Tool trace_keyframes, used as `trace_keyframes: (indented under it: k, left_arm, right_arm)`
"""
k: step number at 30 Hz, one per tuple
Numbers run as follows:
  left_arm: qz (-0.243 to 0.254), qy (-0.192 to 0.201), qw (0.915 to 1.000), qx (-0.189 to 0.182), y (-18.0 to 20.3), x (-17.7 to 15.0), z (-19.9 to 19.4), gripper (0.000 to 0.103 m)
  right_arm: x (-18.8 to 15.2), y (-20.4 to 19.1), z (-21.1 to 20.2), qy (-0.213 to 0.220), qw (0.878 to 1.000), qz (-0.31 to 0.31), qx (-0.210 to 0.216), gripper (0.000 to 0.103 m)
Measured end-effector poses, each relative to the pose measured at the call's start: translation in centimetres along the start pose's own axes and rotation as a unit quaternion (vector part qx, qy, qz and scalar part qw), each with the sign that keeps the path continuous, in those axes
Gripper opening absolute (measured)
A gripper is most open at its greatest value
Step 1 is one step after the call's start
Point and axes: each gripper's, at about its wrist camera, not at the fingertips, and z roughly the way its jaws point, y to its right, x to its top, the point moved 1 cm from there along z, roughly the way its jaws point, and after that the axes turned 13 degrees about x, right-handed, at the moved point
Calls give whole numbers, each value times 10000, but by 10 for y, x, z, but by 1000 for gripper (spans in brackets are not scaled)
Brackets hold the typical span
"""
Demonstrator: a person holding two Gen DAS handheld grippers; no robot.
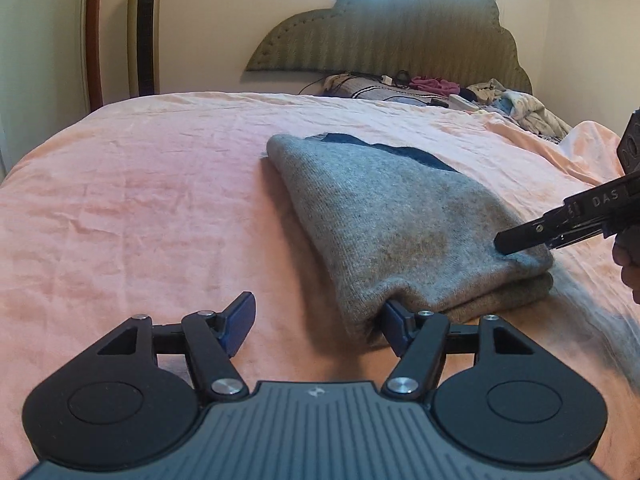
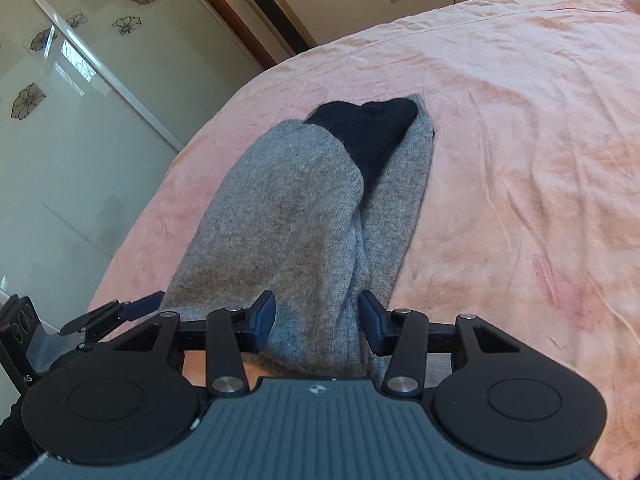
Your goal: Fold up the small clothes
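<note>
A grey knitted garment (image 1: pixel 392 216) with a dark navy part (image 2: pixel 368 136) lies folded on the pink bed sheet (image 1: pixel 140 208). My left gripper (image 1: pixel 316 322) is open at its near left corner; the right fingertip (image 1: pixel 394 320) is tucked at the fold's edge, the left one rests on the sheet. My right gripper (image 2: pixel 318 322) is open, its fingers straddling the near end of the garment (image 2: pixel 304 240). In the left wrist view the right gripper's finger (image 1: pixel 520 236) touches the garment's top near its right corner.
A padded headboard (image 1: pixel 392 36) and a pile of clothes and cables (image 1: pixel 440 90) sit at the far end of the bed. A tower fan (image 1: pixel 145 28) stands by the wall. A mirrored wardrobe door (image 2: pixel 72 112) lies beyond the bed's edge.
</note>
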Motion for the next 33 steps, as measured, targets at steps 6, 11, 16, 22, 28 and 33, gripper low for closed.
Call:
trace_keyframes:
  k: [6, 11, 16, 22, 28, 33]
  left_arm:
    - [46, 82, 9986, 530, 3, -7, -2, 8]
    - [-34, -24, 9986, 524, -2, -13, 3, 8]
    - [-87, 16, 9987, 496, -2, -17, -1, 8]
    - [-138, -2, 9989, 451, -3, -17, -2, 8]
    - [-282, -32, 9990, 334, -8, -17, -1, 8]
    - [-438, -155, 9988, -171, -18, -14, -1, 9]
  right_arm:
    - [-2, -10, -5, -243, 9982, -501, -205, 14]
    - [-14, -8, 4, -422, 9963, -699, -255, 16]
    - [32, -12, -21, 387, 9982, -440, 157, 69]
    - [103, 33, 23, 524, 9962, 673, -151, 66]
    - [95, 46, 43, 272, 9983, 201, -477, 9]
    - [70, 58, 21, 623, 9963, 581, -132, 18]
